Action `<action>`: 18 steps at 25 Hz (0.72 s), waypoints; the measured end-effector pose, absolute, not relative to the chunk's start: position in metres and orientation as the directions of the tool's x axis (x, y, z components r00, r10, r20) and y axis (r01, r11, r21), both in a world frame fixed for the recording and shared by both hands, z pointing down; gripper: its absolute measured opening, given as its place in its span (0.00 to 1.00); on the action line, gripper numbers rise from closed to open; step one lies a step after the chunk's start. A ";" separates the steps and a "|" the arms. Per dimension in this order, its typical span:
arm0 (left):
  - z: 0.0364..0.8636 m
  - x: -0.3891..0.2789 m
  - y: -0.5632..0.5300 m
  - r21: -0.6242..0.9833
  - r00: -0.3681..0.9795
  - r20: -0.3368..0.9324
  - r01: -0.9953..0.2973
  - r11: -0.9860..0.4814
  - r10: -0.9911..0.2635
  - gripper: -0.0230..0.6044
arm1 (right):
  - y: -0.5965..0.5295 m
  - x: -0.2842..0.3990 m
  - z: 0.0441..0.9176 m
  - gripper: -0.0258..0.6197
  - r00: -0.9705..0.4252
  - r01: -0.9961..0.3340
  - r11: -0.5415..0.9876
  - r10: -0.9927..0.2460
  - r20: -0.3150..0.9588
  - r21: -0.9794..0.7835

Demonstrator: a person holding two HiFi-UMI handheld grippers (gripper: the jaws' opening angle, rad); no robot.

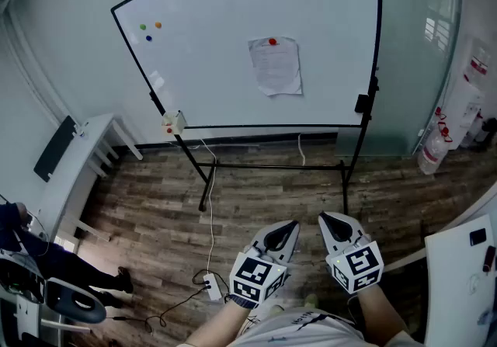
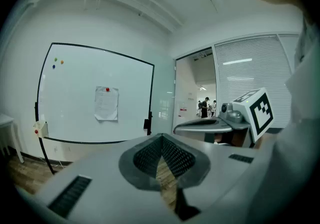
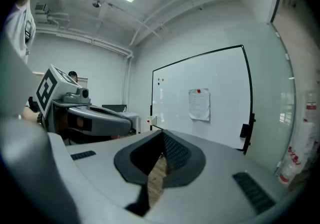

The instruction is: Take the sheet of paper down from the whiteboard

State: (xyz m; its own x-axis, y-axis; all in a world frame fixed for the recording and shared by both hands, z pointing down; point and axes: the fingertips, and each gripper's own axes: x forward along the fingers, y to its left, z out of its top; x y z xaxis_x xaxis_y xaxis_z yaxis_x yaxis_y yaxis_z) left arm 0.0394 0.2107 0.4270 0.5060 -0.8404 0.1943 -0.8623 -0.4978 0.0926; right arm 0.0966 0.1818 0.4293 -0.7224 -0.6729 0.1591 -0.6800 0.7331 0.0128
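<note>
A white sheet of paper [image 1: 275, 65] hangs on the whiteboard [image 1: 233, 12], pinned at its top by a red magnet [image 1: 272, 42]. The sheet of paper [image 2: 106, 103] also shows in the left gripper view, and the sheet of paper [image 3: 199, 104] in the right gripper view. Both grippers are held low and near the person's body, well short of the board. My left gripper [image 1: 291, 227] is shut with nothing in it. My right gripper [image 1: 326, 220] is shut too, empty, side by side with the left.
The whiteboard stands on a black wheeled frame [image 1: 273, 167] on a wood floor. Three small magnets [image 1: 150, 29] sit at its upper left, an eraser [image 1: 173, 123] on its tray. A white bench [image 1: 81, 159] stands left, a white table [image 1: 462, 275] right, a power strip [image 1: 210, 286] on the floor.
</note>
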 end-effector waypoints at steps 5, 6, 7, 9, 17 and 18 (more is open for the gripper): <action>0.428 0.042 0.209 0.104 0.509 0.193 -0.861 -0.498 -0.839 0.06 | 0.181 0.100 0.435 0.06 -0.725 -0.679 0.734 -0.667 0.169 -0.013; 0.428 0.043 0.209 0.104 0.509 0.192 -0.861 -0.498 -0.839 0.06 | 0.180 0.101 0.436 0.06 -0.726 -0.678 0.735 -0.666 0.170 -0.018; 0.428 0.044 0.208 0.104 0.508 0.191 -0.861 -0.498 -0.840 0.06 | 0.180 0.102 0.437 0.06 -0.728 -0.677 0.736 -0.664 0.172 -0.025; 0.428 0.047 0.207 0.103 0.508 0.193 -0.861 -0.497 -0.840 0.06 | 0.179 0.105 0.438 0.06 -0.735 -0.671 0.739 -0.656 0.172 -0.050; 0.434 0.056 0.192 0.067 0.480 0.207 -0.876 -0.478 -0.852 0.06 | 0.166 0.122 0.430 0.06 -0.744 -0.668 0.738 -0.658 0.119 -0.098; 0.432 0.057 0.188 0.067 0.475 0.199 -0.879 -0.472 -0.857 0.06 | 0.161 0.127 0.429 0.06 -0.741 -0.671 0.735 -0.662 0.113 -0.100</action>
